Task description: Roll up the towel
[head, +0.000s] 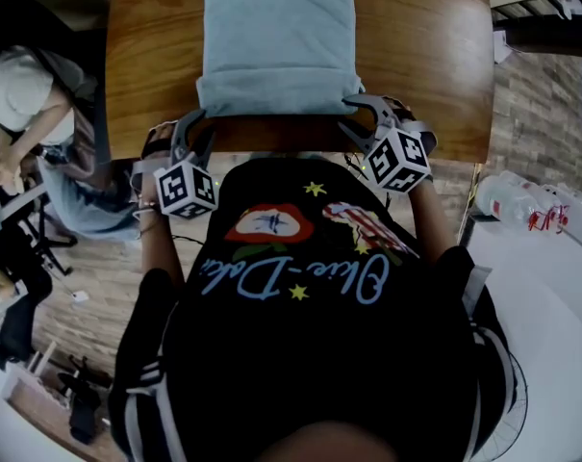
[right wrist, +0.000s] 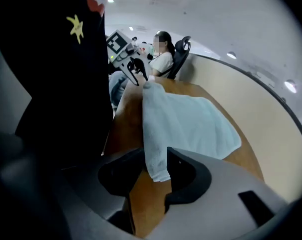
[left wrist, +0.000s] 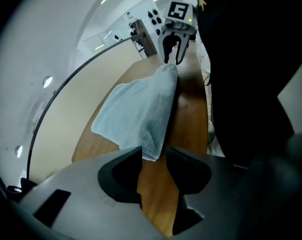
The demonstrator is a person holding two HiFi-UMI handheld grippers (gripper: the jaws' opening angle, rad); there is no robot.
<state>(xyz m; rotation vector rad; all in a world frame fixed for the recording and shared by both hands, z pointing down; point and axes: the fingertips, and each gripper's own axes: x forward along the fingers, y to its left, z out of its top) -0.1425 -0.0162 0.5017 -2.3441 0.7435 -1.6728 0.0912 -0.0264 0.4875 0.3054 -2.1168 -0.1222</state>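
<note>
Towel [head: 276, 41] laid on the table [head: 425, 56], tongs parted at its near corners.
Head view: left gripper [head: 196, 128] and right gripper [head: 360, 115] are angled down at the near edge. Left gripper view: a corner is seen at wide jaw tips, unpinched. Right gripper view: a corner is seen between parted jaws.

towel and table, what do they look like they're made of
The towel looks like pale blue terry cotton, matte, with a fuzzy nap along its edge. The table looks like wood or wood-look laminate, smooth and slightly glossy, with brown grain streaks.
</note>
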